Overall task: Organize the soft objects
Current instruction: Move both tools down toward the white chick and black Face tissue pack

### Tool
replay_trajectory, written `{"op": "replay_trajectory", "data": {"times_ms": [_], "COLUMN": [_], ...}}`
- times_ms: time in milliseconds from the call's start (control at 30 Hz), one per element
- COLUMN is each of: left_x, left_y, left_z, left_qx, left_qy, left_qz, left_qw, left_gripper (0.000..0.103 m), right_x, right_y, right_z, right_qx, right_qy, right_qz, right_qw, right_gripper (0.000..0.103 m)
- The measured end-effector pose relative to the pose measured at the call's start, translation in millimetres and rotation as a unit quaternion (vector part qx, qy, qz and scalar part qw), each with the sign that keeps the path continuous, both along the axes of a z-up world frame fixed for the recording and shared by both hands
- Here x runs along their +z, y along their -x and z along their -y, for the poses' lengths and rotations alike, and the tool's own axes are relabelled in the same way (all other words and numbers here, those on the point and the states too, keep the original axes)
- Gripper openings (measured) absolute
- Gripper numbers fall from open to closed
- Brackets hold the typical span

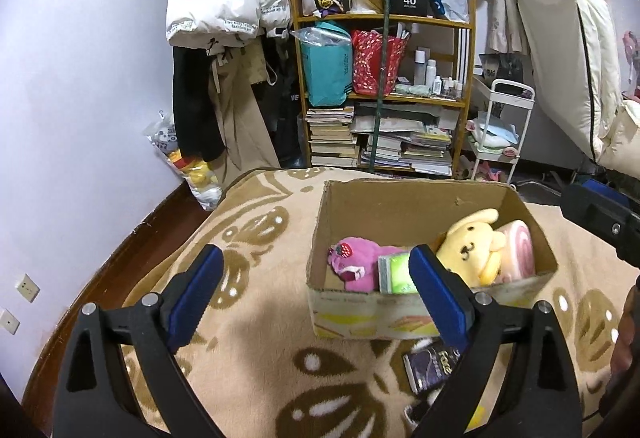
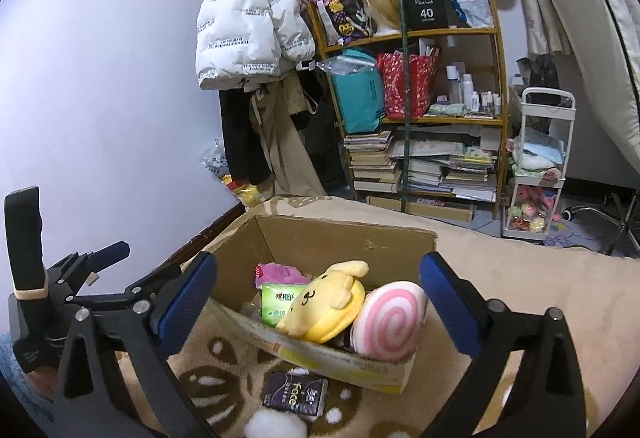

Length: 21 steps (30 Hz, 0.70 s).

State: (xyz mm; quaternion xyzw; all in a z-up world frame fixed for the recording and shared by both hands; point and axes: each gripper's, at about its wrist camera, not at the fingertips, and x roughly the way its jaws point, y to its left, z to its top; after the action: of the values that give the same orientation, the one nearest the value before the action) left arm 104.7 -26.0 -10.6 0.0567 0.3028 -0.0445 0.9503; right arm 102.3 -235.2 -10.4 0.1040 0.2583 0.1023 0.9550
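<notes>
Most of the sorting looks done. The cardboard box (image 2: 320,238) sits on the patterned blanket (image 1: 256,230) and already holds four soft things: the yellow dog plush (image 2: 324,306) in the middle, the pink swirl cushion (image 2: 390,324) pressed against it at its 3 o'clock, the green tissue pack (image 2: 278,304) at its 9 o'clock, and the pink plush (image 1: 356,262) beyond that, toward the box's left wall.

Two things are left outside, as far as the pictures show. The dark tissue pack (image 2: 294,394) marked "Face" lies flat on the blanket just in front of the box's near wall, at about 6 o'clock in your right wrist view. A white fluffy item (image 2: 274,424) lies just beside it, nearer to you, cut off by the frame's bottom edge, so you cannot tell what it is.

Your left gripper (image 1: 316,298) is spread wide and has hold of nothing; its right finger overlaps the box's near wall in view. Your right gripper (image 2: 318,304) is likewise wide apart and empty, hanging over the near edge of the box.

My judgement: the dark pack is the next pick, with the right gripper best placed, then the white item, and the task is near its end.
</notes>
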Motion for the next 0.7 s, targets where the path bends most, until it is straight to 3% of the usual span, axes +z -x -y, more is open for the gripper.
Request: {"op": "replay_trajectory", "data": {"times_ms": [433, 700], "left_x": [12.5, 0.0], "left_y": [55.7, 70.6], "left_z": [5.9, 6.0], "left_qx": [-0.025, -0.032], "left_qy": [-0.007, 0.007], "left_qz": [0.004, -0.049], "left_qw": [0.9996, 0.9983], "left_gripper": [0.097, 0.097], "right_x": [12.7, -2.5], "right_y": [45.9, 66.0], "right_z": [-2.6, -12.5], "right_qx": [-0.017, -0.015], "right_qy": [0.022, 0.026], "right_qz": [-0.009, -0.043], "right_qw": [1.000, 0.999], "right_gripper": [0.103, 0.103]}}
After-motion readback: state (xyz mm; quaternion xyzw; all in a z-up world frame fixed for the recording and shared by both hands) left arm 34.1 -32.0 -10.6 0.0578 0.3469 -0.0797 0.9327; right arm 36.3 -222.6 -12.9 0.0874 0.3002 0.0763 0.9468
